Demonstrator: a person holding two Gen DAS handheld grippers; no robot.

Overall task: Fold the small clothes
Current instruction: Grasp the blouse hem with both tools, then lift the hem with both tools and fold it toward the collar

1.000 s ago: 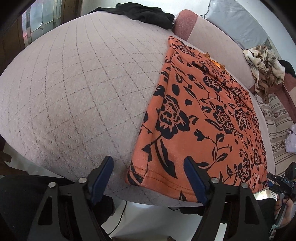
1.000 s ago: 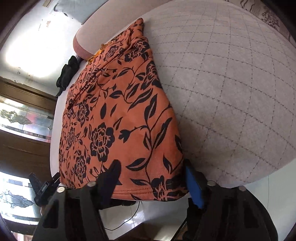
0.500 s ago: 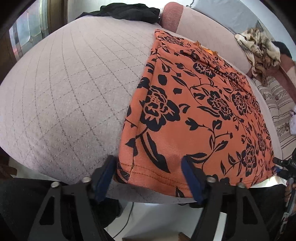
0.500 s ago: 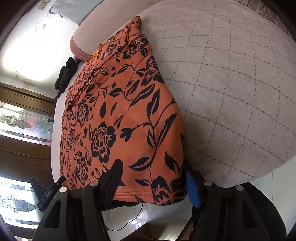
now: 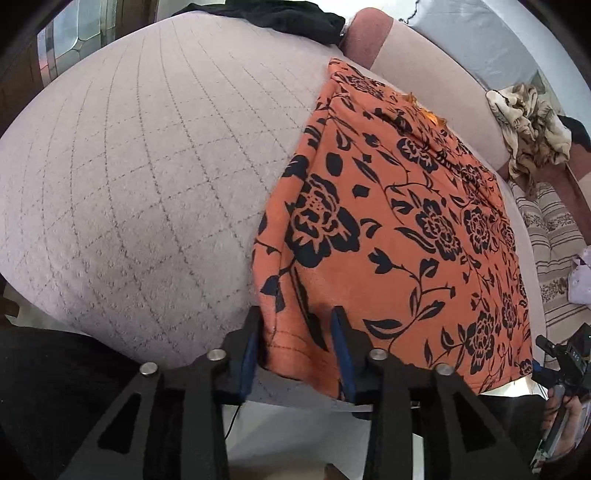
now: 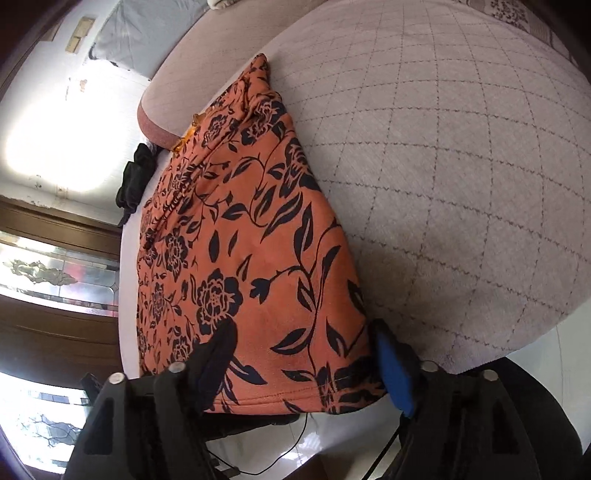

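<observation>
- Blue-padded left gripper (image 5: 297, 345), one: its two fingers are narrowed around the near left corner of the hem, cloth bunched between the pads; whether they press it tight cannot be told for sure, but both pads touch the fabric.
- Right gripper (image 6: 301, 354), one: fingers stand wide, straddling the near right corner of the same hem; the blue pad (image 6: 393, 373) sits at the cloth's outer edge, the dark finger (image 6: 218, 350) lies over the print. No pinch is visible.
- Orange garment (image 5: 399, 236), one, printed with black roses, leaves and vines: laid flat on the cushion, long axis running from the stitched hem at the near edge, by both grippers, away to the gathered end near the backrest. In the left wrist view it angles up and to the left; in the right wrist view (image 6: 236, 236) it likewise tapers toward the far end.
- Orange tag or tie (image 5: 430, 112), one small piece at the gathered far end; no writing legible.
- Quilted grey-pink cushion (image 5: 140, 177), one, diamond stitching, carrying the garment; its near edge overhangs a pale floor.
- Black cloth (image 5: 291, 18), one heap, on the far end of the cushion, apart from the garment.
- Beige patterned cloth (image 5: 528, 122), one crumpled heap, on the backrest to the right.
- Striped cushion (image 5: 550, 236), one, beyond the garment's right side.
- Brands, labels, text: none readable in either view.
</observation>
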